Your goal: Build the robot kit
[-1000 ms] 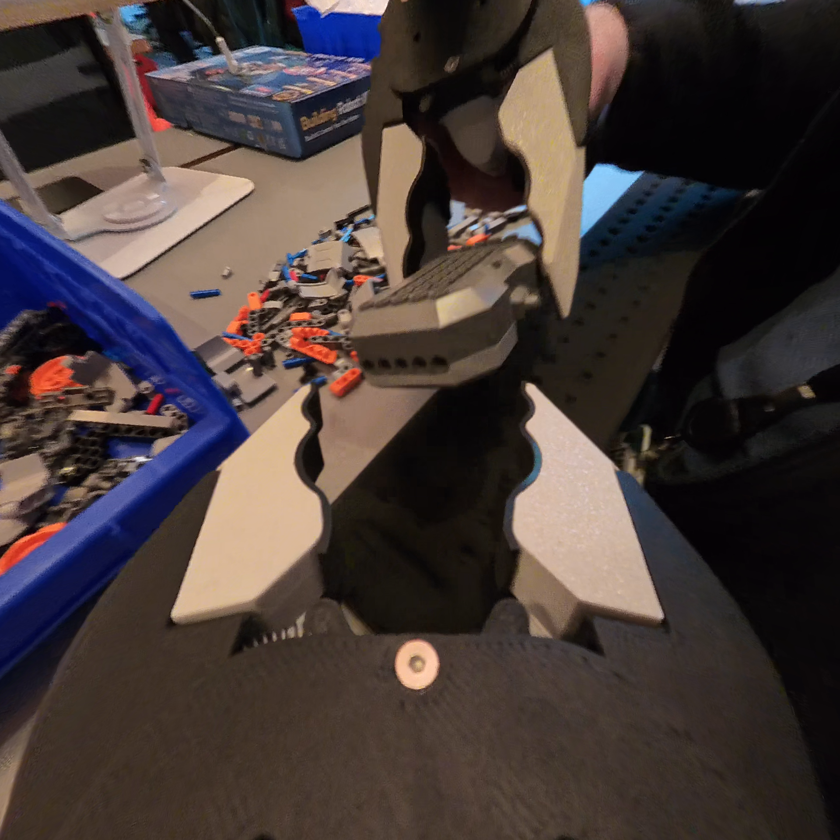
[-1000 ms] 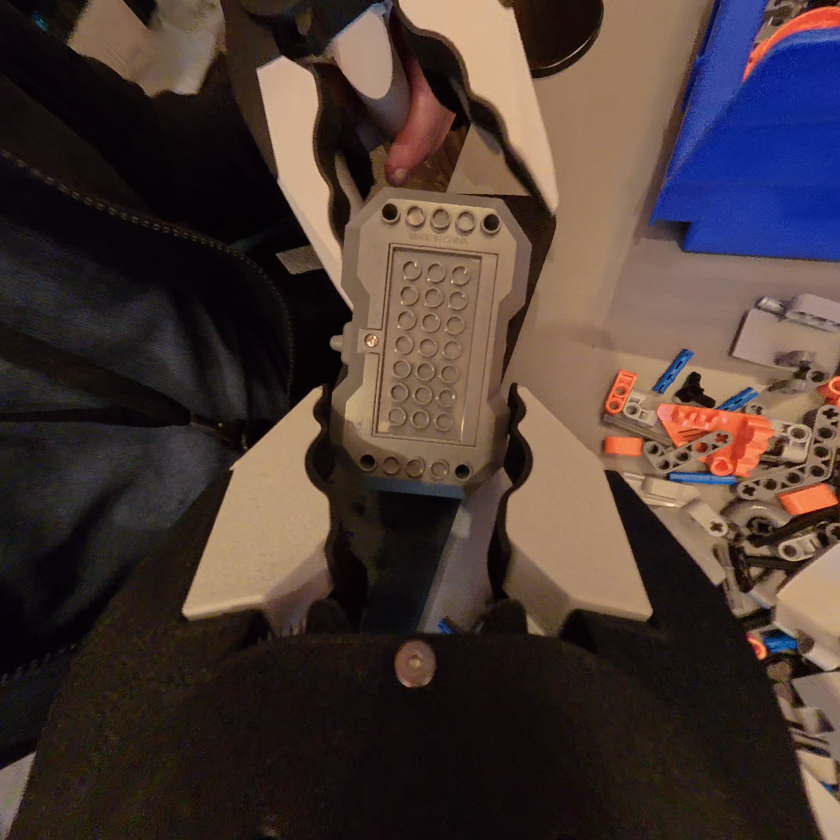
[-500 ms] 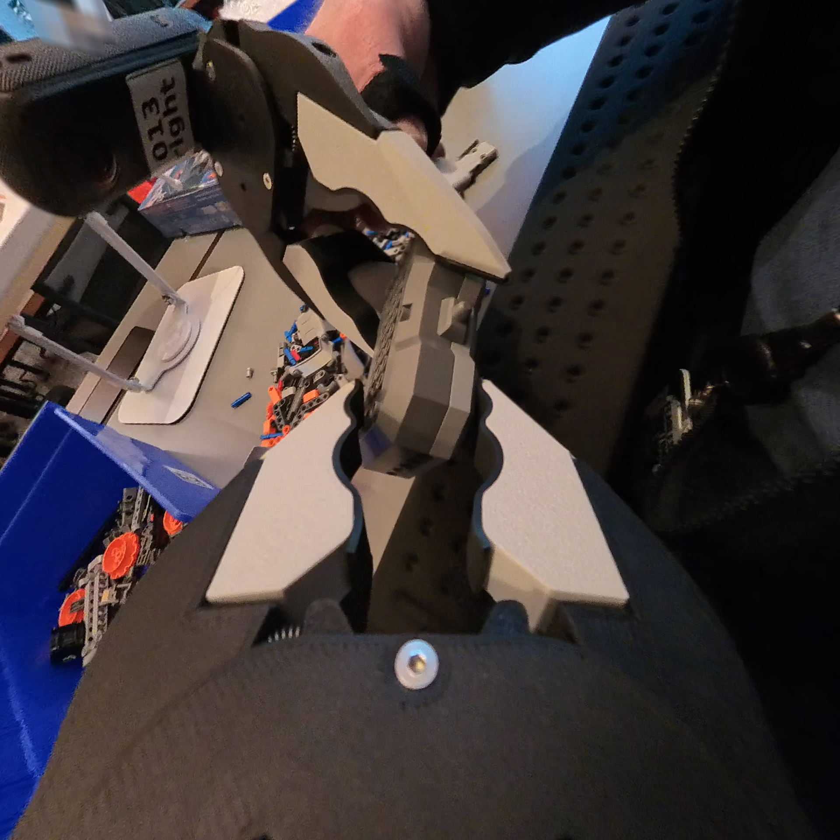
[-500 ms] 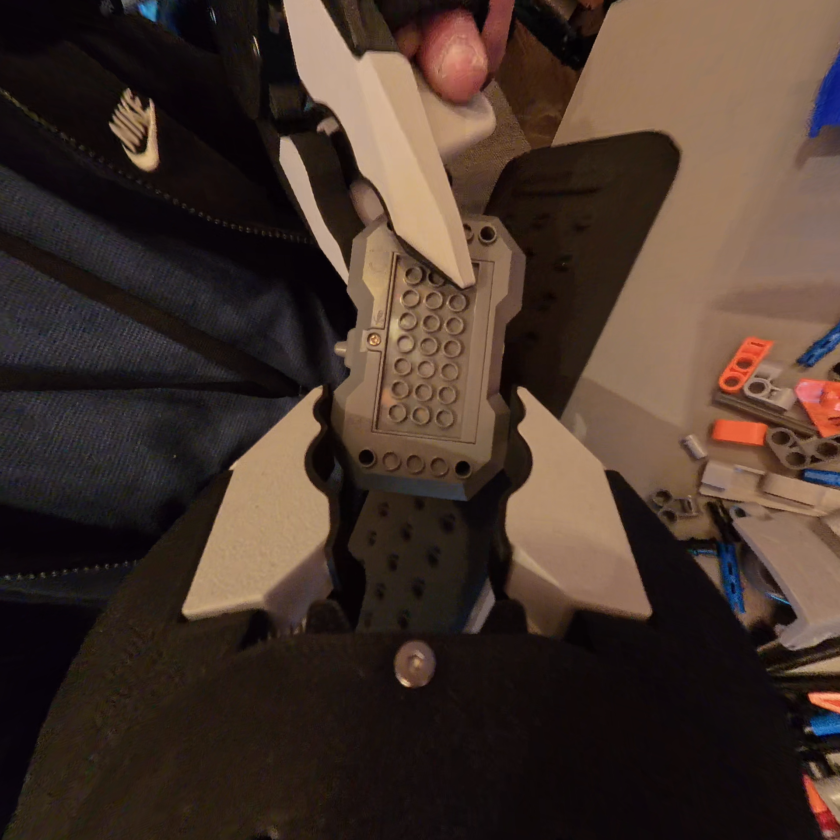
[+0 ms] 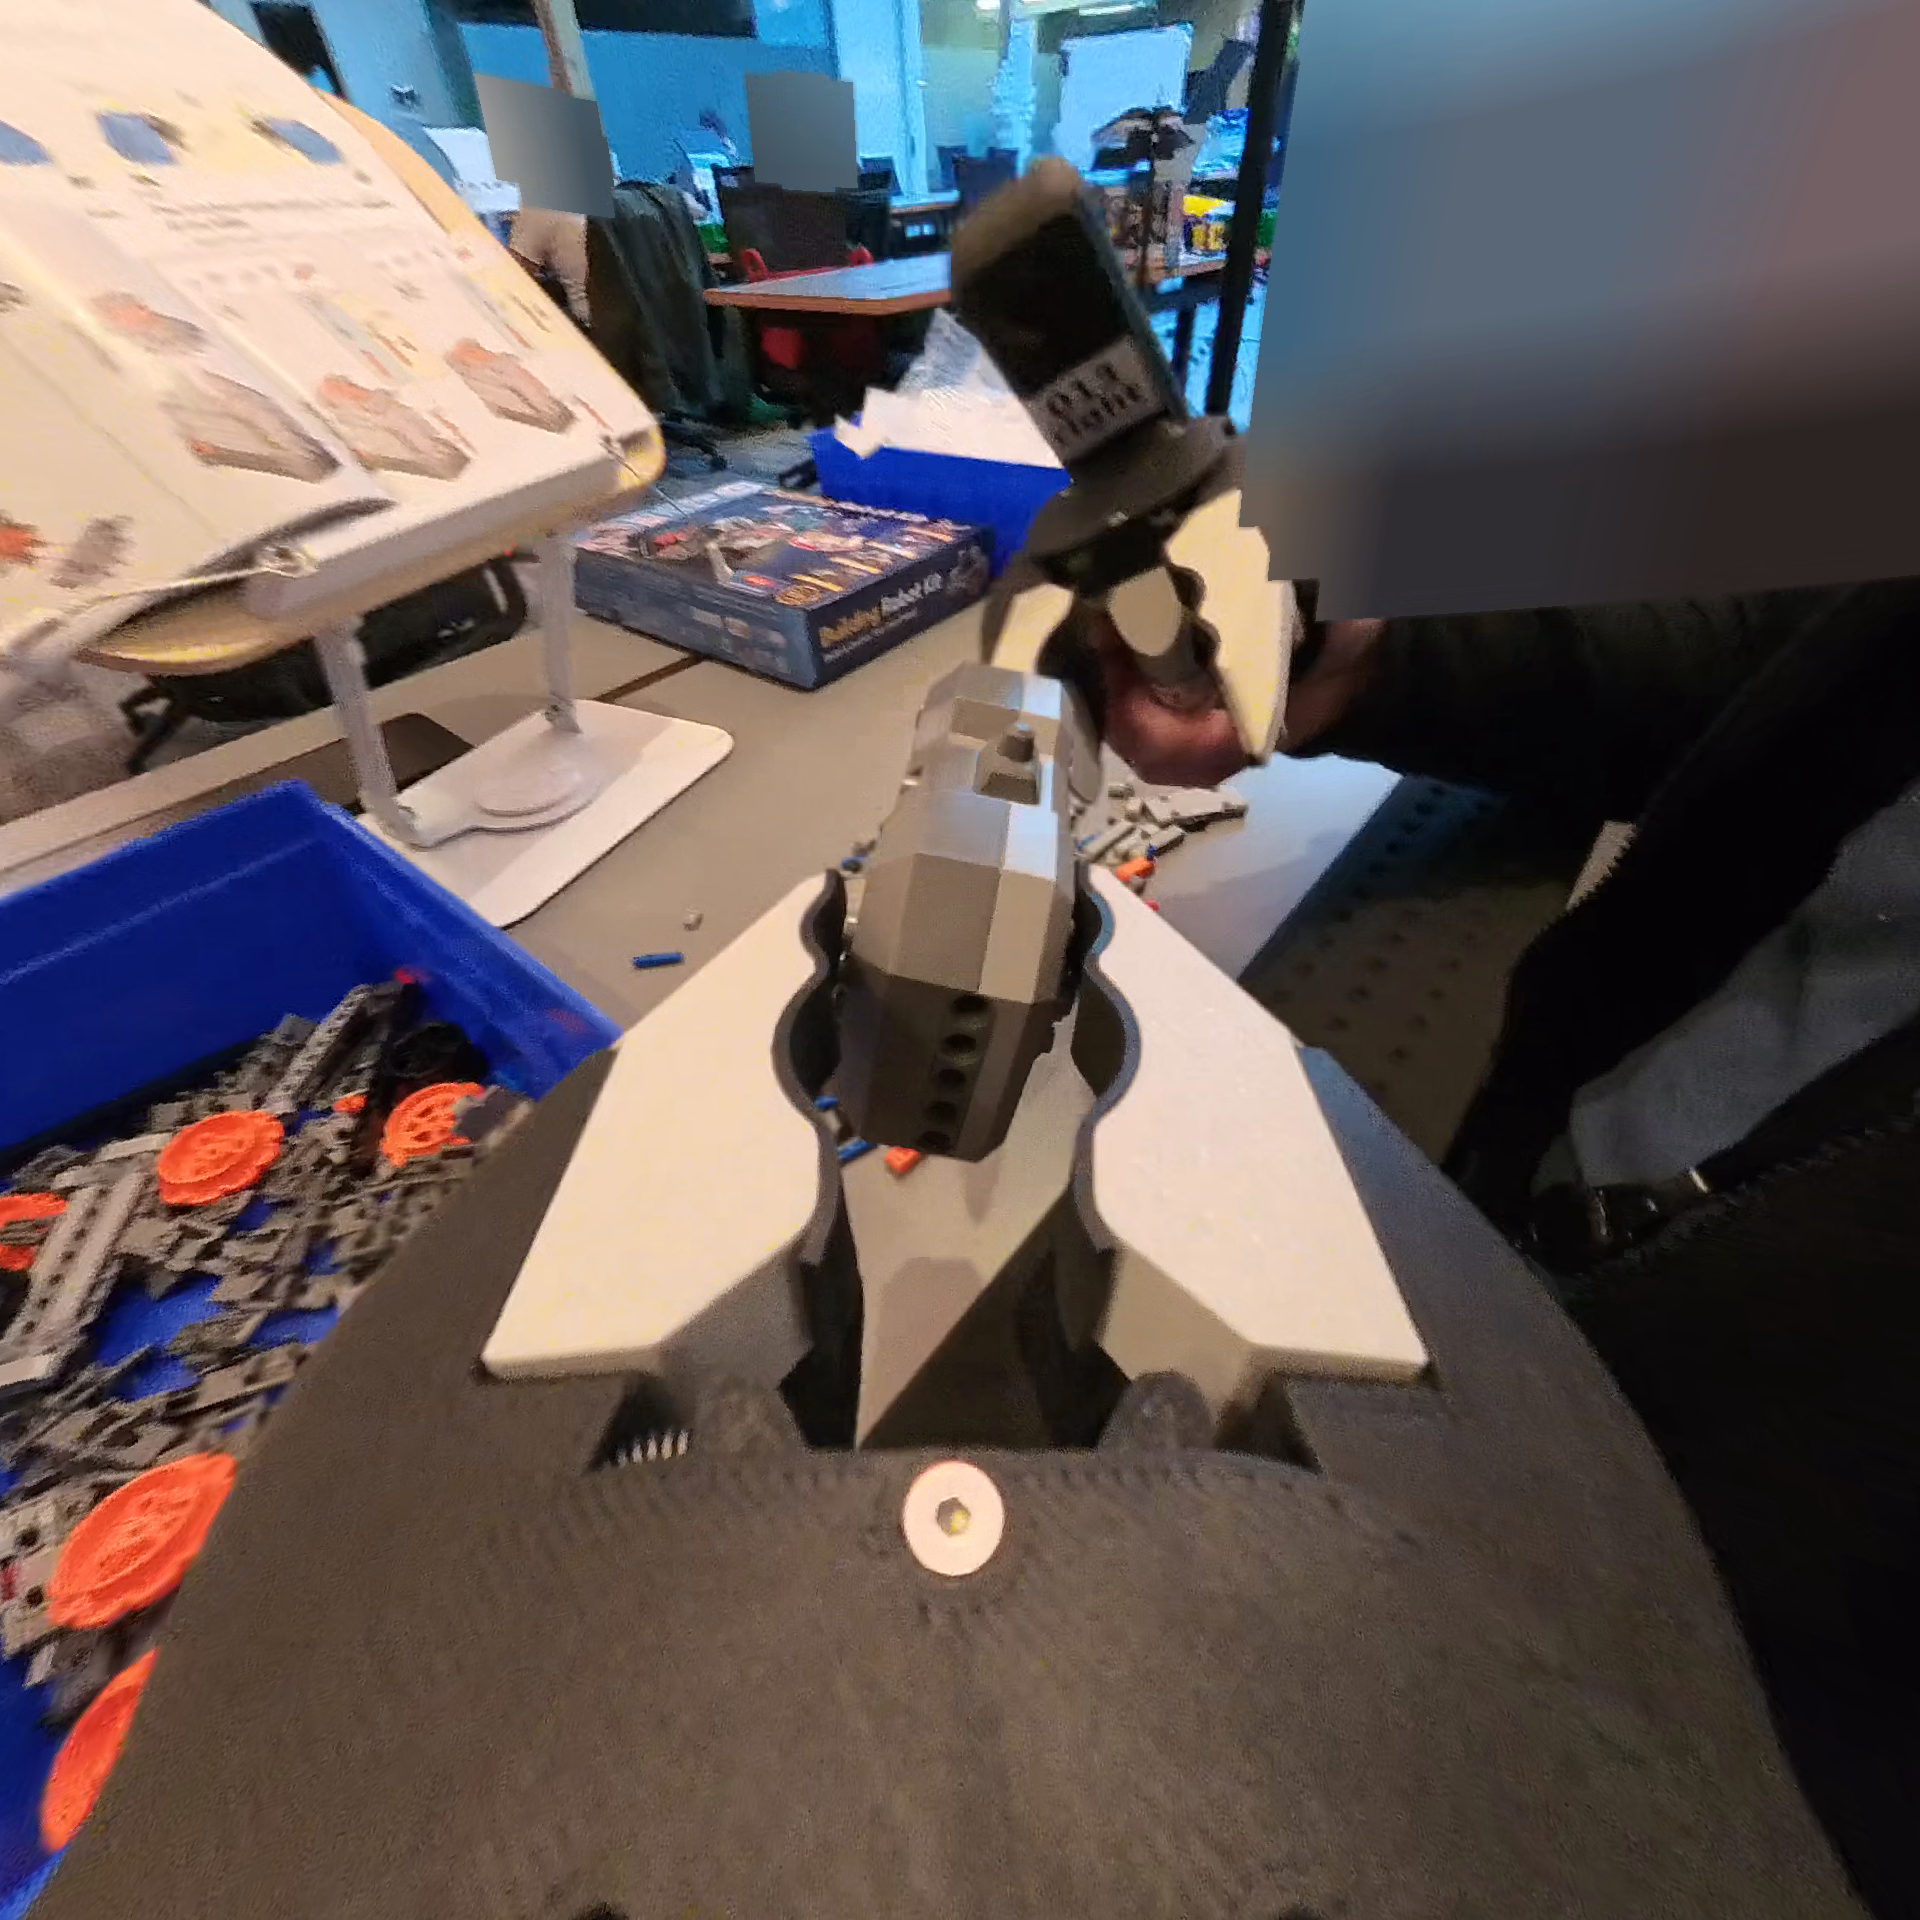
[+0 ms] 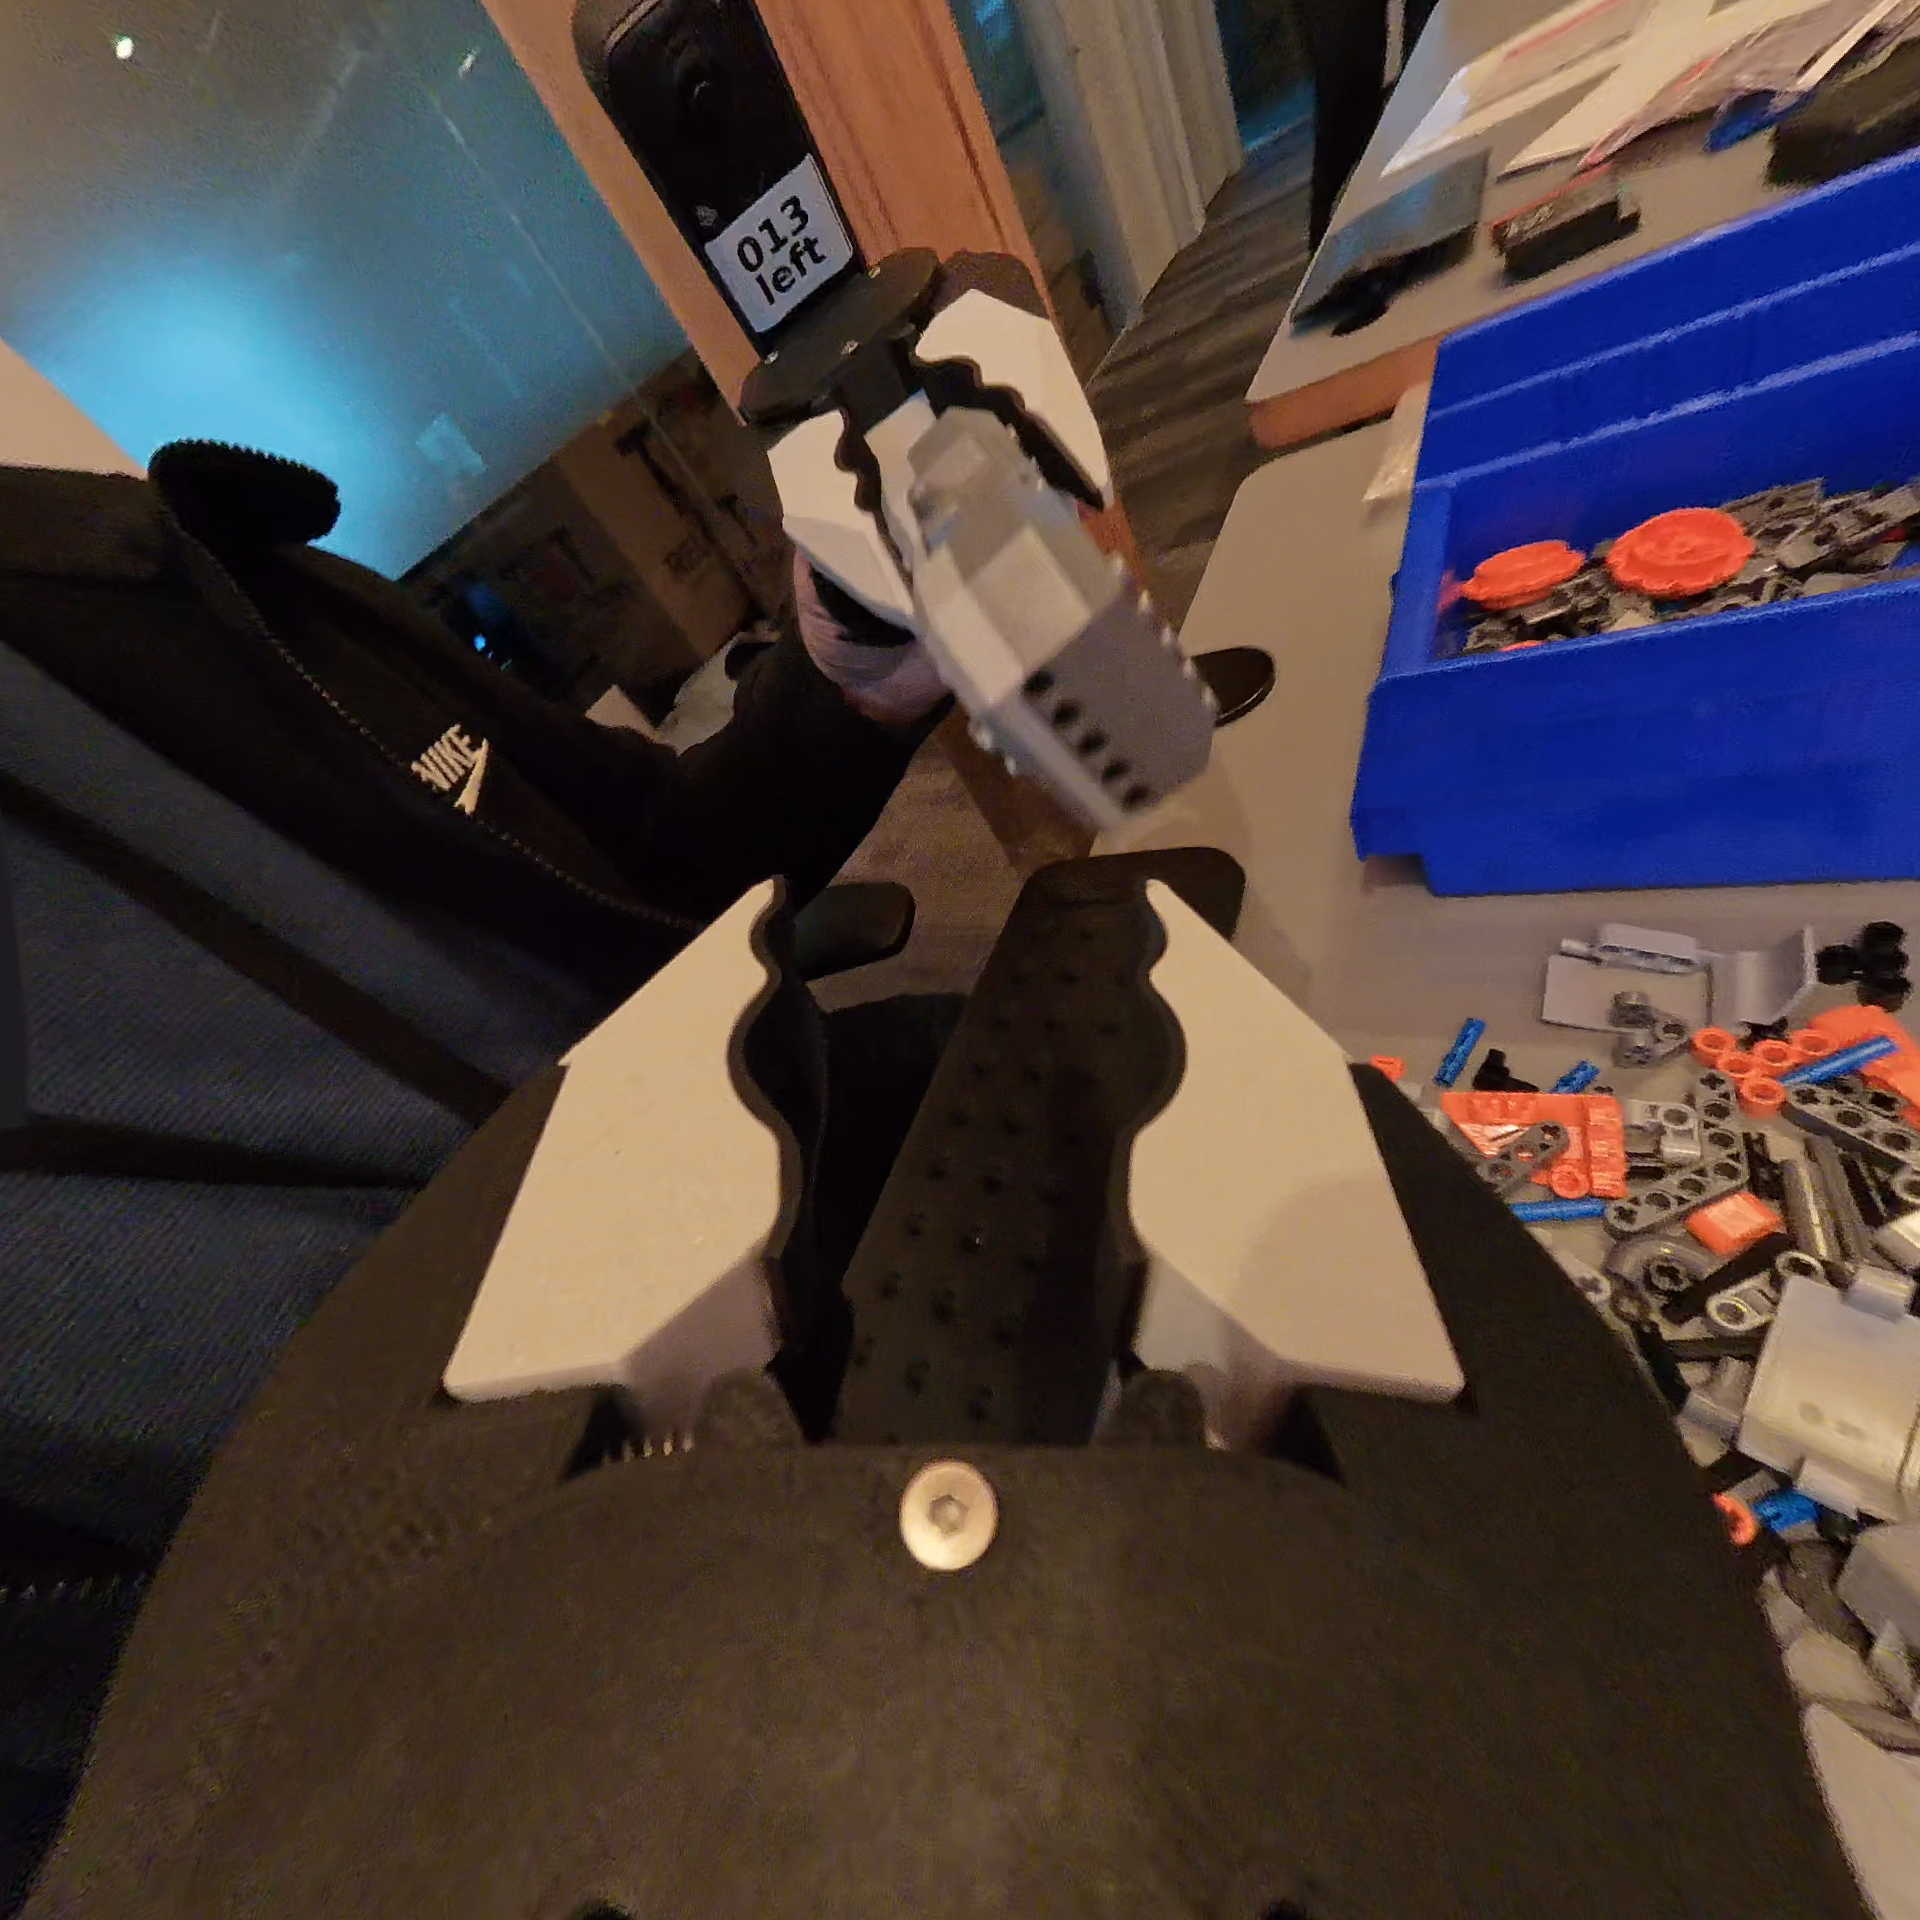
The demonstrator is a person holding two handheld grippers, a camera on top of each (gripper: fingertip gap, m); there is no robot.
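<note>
A grey studded block with a row of holes at its end (image 5: 961,956) sits between the fingers of my left gripper (image 5: 956,894), which is shut on it and holds it above the table. My right gripper (image 6: 966,914) is open and empty. In the right wrist view the left gripper (image 6: 956,468) shows farther off with the block (image 6: 1049,655) sticking out of it toward the camera. In the left wrist view the right gripper (image 5: 1132,634) hangs beyond the block's far end, apart from it, held by a hand.
A blue bin (image 5: 260,914) of grey and orange parts stands at the left; it also shows in the right wrist view (image 6: 1662,748). Loose parts (image 6: 1714,1153) lie on the grey table. A booklet on a stand (image 5: 260,343), a blue box (image 5: 779,592) and a black perforated plate (image 5: 1382,977) stand around. My hands' fingertips stand some 8 cm from each other. The black perforated plate (image 5: 1382,977) is closer to my right gripper, around 20 cm from its tips; the left tips are 25 cm off.
The block has passed from the right gripper to the left. The left gripper closed on it; the right gripper opened and drew back from it.
</note>
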